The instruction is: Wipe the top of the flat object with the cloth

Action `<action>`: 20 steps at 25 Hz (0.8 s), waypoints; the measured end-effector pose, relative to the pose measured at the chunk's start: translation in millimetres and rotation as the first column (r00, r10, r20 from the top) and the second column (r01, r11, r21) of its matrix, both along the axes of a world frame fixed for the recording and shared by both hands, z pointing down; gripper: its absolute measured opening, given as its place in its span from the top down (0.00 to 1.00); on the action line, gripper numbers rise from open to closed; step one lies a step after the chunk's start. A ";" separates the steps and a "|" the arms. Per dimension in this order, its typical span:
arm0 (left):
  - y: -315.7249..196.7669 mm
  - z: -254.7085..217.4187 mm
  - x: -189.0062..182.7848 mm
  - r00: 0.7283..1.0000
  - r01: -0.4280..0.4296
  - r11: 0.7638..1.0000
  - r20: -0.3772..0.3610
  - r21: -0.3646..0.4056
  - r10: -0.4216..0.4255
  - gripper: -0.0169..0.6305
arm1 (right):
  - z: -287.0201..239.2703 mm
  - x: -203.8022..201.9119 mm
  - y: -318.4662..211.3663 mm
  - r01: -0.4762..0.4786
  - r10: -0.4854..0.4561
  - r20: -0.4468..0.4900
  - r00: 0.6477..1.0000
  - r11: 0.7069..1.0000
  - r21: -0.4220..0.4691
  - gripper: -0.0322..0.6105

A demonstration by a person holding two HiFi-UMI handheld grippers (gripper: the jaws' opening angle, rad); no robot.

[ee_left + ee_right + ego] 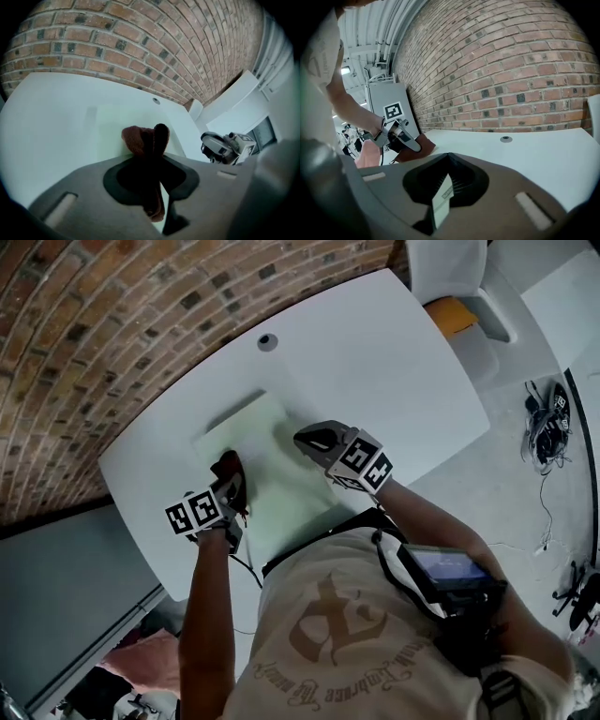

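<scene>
Cloth point(228, 468) sits clamped in the left tool point(232, 486) at the near-left edge of the flat sheet point(267, 451) on the worktop point(394, 362), sheet stretching ahead toward the brick wall point(112, 324), right tool point(314, 439) closed, empty, at its right edge.

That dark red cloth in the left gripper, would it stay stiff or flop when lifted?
Probably floppy: the cloth bunches and folds where the left gripper pinches it, a tail drooping below. Likely light too, since that one pinch holds it all.

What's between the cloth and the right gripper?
Just a bare strip of the pale green flat object, between the cloth and the right gripper; the head view shows it.
</scene>
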State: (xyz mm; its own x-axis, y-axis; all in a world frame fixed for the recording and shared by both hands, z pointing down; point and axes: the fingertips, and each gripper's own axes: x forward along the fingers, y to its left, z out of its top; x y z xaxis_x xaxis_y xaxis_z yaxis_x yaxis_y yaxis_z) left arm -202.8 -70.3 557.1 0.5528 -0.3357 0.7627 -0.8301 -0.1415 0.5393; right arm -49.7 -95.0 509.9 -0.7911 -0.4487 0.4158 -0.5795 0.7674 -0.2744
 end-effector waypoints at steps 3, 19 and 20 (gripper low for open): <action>-3.3 -2.0 29.6 1.000 -0.026 1.000 -0.016 0.003 0.026 0.86 | 0.3 6.8 -9.1 0.018 -0.018 -0.002 1.000 1.000 0.003 0.94; -14.6 -0.2 132.5 0.981 -0.194 0.981 -0.018 -0.004 0.194 0.86 | -4.2 14.5 -41.2 0.076 -0.077 0.019 0.997 0.997 0.032 0.94; -14.4 0.5 137.4 0.979 -0.203 0.979 -0.020 -0.005 0.203 0.86 | -3.7 16.6 -43.3 0.073 -0.074 0.019 0.997 0.997 0.032 0.94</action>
